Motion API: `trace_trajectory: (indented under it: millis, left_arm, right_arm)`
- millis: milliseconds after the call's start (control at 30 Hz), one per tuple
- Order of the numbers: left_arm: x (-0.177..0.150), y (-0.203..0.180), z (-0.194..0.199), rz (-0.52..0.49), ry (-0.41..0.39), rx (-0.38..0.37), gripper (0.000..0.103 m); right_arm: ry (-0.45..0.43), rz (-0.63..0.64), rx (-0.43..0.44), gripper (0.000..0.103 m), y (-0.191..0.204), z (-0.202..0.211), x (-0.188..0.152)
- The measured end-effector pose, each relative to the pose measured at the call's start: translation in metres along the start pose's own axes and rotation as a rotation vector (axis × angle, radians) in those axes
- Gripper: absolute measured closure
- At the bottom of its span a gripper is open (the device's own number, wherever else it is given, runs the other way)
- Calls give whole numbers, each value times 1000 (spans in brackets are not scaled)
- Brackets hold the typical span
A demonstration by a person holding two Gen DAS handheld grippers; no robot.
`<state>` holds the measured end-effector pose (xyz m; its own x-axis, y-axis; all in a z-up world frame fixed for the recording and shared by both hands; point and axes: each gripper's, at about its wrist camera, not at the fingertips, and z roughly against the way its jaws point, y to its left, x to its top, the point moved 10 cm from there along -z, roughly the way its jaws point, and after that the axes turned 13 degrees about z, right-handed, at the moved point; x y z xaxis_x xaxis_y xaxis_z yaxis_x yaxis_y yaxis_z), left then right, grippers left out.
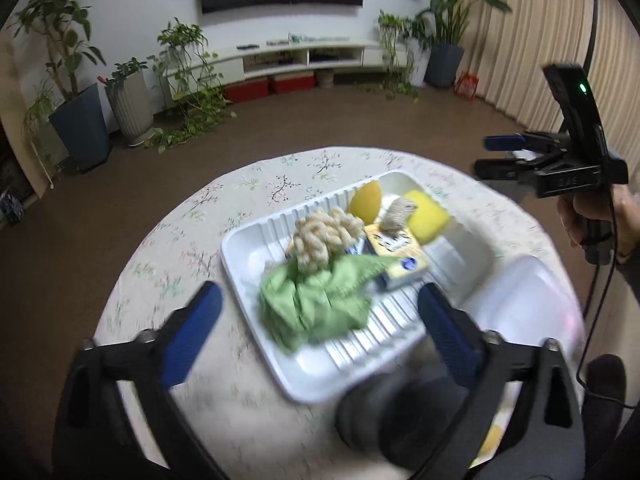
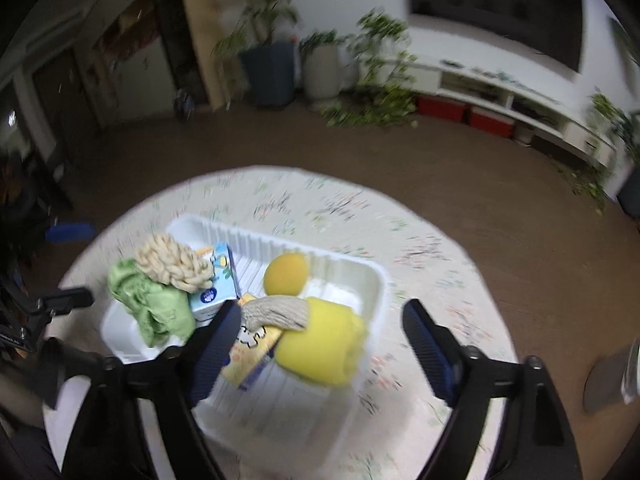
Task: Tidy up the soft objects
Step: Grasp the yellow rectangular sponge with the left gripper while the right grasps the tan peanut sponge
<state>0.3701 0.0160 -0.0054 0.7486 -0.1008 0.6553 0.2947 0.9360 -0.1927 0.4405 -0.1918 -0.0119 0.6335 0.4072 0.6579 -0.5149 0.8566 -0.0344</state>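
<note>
A white ribbed tray [image 1: 256,240] [image 2: 340,276] on the round table holds a green cloth [image 1: 316,304] [image 2: 156,304], a cream knotted yarn bundle [image 1: 326,236] [image 2: 172,262], tissue packs [image 1: 400,256] [image 2: 214,284], a yellow sponge [image 1: 426,216] [image 2: 324,344], an orange-yellow round sponge [image 1: 365,200] [image 2: 286,274] and a grey rope piece [image 1: 398,216] [image 2: 276,314]. My left gripper [image 1: 320,320] is open and empty above the tray's near end. My right gripper [image 2: 324,340] is open and empty over the yellow sponge; it also shows in the left wrist view [image 1: 500,156], raised at the right.
The table [image 1: 248,184] [image 2: 420,240] has a floral cloth. A dark rounded object [image 1: 384,420] and a translucent white container [image 1: 520,304] lie near the front edge. Potted plants [image 1: 80,92], a low TV stand [image 1: 304,56] and brown floor surround the table.
</note>
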Motion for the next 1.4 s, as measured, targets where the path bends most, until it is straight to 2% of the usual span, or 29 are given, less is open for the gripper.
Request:
trace_trajectory:
  millis: [100, 233, 367, 467, 633, 733, 833, 933, 1033, 1267, 1400]
  left_arm:
    - [-22, 0, 26, 27, -39, -4, 0]
    - [-66, -6, 59, 39, -89, 9, 0]
    - [-109, -14, 87, 52, -165, 38, 0]
    - [-141, -25, 88, 88, -150, 29, 0]
    - [-173, -43, 71, 84, -109, 13, 0]
    - [-174, -47, 62, 46, -105, 29, 0]
    - [-172, -41, 54, 54, -91, 32, 0]
    - [-175, -35, 42, 69, -70, 33, 0]
    - [-181, -33, 26, 89, -22, 5, 0]
    - [-179, -24, 8, 168, 29, -48, 0]
    - [-187, -24, -3, 183, 87, -51, 2]
  right_arm:
    - [-70, -17, -33, 0, -2, 47, -22]
    - [-127, -59, -26, 0, 17, 98, -69]
    - [-161, -100, -16, 0, 56, 134, -121]
    - [-177, -127, -5, 0, 94, 149, -148]
    - [-145, -100, 15, 0, 165, 139, -180]
    - [-104, -109, 50, 0, 199, 123, -197]
    - [-56, -78, 42, 0, 217, 108, -208]
    - [-29, -66, 24, 0, 222, 98, -208]
    - [-16, -86, 19, 0, 221, 89, -206]
    - [19, -84, 4, 1, 225, 66, -199]
    - [36, -82, -3, 12, 227, 54, -194]
